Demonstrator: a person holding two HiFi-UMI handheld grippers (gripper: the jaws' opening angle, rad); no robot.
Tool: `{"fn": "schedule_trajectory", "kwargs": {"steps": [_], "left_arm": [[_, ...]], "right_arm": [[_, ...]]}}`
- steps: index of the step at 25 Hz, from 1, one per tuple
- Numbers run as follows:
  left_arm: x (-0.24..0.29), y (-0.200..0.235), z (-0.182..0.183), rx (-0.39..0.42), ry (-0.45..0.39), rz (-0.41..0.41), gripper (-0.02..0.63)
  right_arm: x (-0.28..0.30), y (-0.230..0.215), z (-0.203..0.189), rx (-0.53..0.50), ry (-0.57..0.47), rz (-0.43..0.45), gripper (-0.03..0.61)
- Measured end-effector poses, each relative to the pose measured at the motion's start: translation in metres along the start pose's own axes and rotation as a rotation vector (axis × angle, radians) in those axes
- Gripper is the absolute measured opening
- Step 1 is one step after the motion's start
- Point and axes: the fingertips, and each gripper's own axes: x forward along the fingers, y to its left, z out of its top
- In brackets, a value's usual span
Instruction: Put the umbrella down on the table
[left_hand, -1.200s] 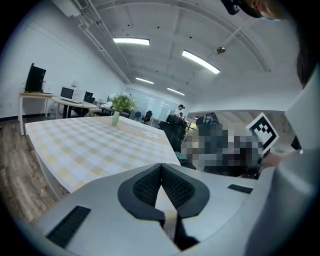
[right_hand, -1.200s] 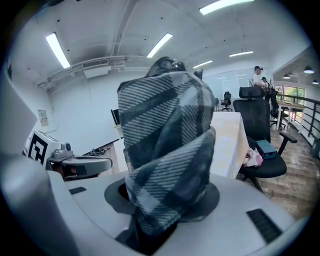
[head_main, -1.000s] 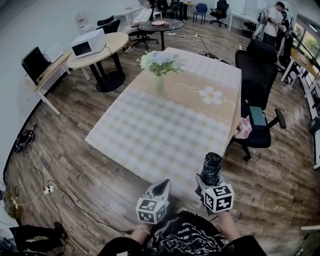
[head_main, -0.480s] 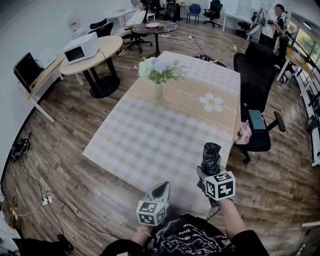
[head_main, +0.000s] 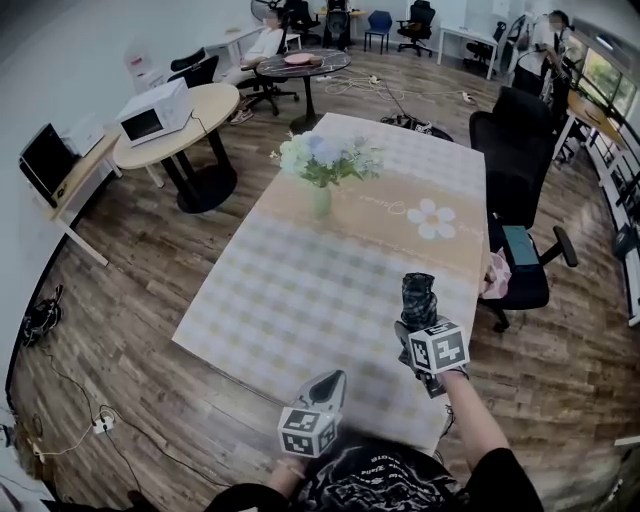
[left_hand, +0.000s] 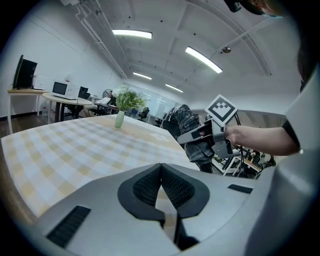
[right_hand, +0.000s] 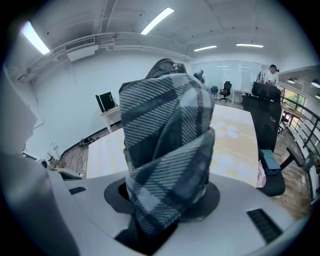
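Note:
A folded dark plaid umbrella stands up out of my right gripper, which is shut on it above the near right part of the checked table. In the right gripper view the umbrella fills the middle, with both jaws pressed against its sides. My left gripper is shut and holds nothing, just over the table's near edge to the left of the right one. In the left gripper view the pads meet, and the umbrella shows ahead to the right.
A vase of flowers stands mid-table, far beyond the grippers. A black office chair sits at the table's right side. A round table with a microwave is at the far left. Cables lie on the wooden floor.
Both grippers have moved forward, from before the table's near edge to above it. The umbrella has stayed in the right gripper, and the left gripper has stayed shut.

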Motion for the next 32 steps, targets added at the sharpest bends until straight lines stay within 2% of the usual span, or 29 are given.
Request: {"fn": "schedule_trajectory", "kwargs": {"steps": [8, 17, 21, 27, 32], "left_arm": [[-0.01, 0.029, 0.012, 0.017, 0.005, -0.011, 0.02], [0.002, 0.07, 0.023, -0.003, 0.024, 0.016, 0.02], [0.016, 0.076, 0.018, -0.022, 0.044, 0.024, 0.019], [0.033, 0.088, 0.023, -0.01, 0.059, 0.01, 0.02], [0.046, 0.077, 0.021, 0.005, 0.069, 0.004, 0.02]], "right_arm": [[0.046, 0.0, 0.004, -0.04, 0.101, -0.043, 0.175], [0.11, -0.025, 0.014, 0.032, 0.176, -0.059, 0.176], [0.129, -0.035, 0.013, 0.029, 0.211, -0.054, 0.181], [0.152, -0.041, 0.009, 0.042, 0.278, -0.05, 0.19], [0.157, -0.058, -0.006, 0.066, 0.322, -0.046, 0.196]]}}
